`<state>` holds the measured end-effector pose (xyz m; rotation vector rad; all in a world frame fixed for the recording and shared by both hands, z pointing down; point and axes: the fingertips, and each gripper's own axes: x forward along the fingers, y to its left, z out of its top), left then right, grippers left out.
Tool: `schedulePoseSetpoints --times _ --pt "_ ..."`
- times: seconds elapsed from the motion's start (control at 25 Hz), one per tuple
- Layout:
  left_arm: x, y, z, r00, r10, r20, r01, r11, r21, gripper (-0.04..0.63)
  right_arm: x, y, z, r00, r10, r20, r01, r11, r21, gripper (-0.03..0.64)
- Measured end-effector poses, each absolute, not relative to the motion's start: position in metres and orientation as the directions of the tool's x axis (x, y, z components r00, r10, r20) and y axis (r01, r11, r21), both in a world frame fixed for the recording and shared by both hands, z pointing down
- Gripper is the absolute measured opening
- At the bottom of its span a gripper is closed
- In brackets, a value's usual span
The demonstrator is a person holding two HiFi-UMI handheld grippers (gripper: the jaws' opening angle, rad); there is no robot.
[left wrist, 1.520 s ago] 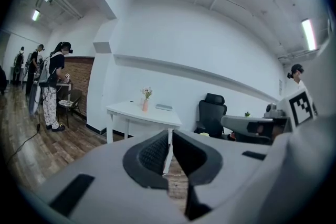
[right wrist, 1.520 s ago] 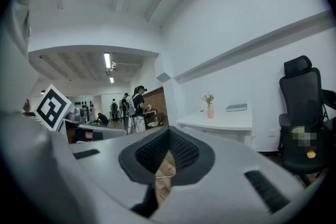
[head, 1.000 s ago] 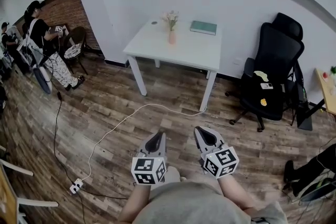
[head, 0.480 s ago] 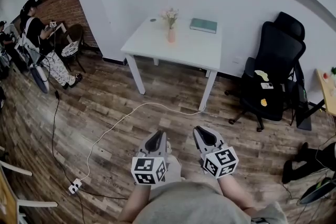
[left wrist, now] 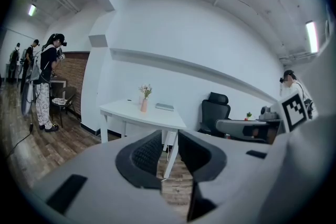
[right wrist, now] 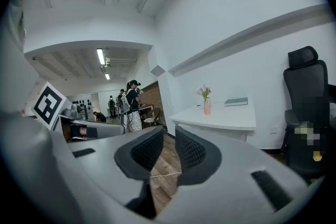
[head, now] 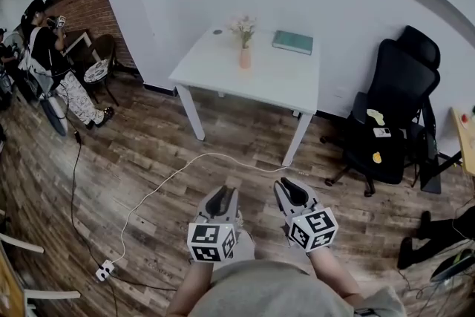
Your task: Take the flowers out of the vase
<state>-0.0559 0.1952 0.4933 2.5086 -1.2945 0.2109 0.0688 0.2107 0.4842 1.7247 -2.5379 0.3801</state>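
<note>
- Step in hand, as I read it: the approach. Both claws are well short of the bench [head: 297, 82], nothing touched yet.
- Left claw [head: 221, 197]: jaws opening, gap btwn pads, nothing in it, only floor beyond.
- Right claw [head: 291, 191]: same, opening and empty.
- Flowers [head: 243, 27] stand upright in the pink vase [head: 245, 58] on the white bench, toward its wall side. A green book [head: 292, 42] lies to the right, apart from the vase.
- To do it well: come in square to the bench front and mind the white cable [head: 171, 176] on the floor.
- Then 1 claw steadies the vase low on its body while the other pinches the stems just above the rim. Lift straight up so the vase doesn't tip.
- Stems look thin, so squeeze gently.
- Count: 2 claws, 1 bench, 1 vase, 1 bunch of flowers (stems too small to count), 1 book, 1 black office chair [head: 393, 122], at least 2 people [head: 44, 48] at far left.
</note>
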Motion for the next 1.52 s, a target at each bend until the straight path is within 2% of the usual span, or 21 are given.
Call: schedulePoseSetpoints --times 0.6,1.52 --pt "-0.049 0.054 0.48 0.607 -0.747 0.271 -0.795 -0.573 0.201 0.123 0.08 0.073 0.465 -0.336 -0.925 0.18 -0.937 0.309 -0.161 0.143" --pt "-0.066 -0.111 0.486 0.651 -0.706 0.279 -0.759 -0.616 0.213 0.137 0.059 -0.092 0.471 -0.304 -0.934 0.187 -0.945 0.271 -0.183 0.146"
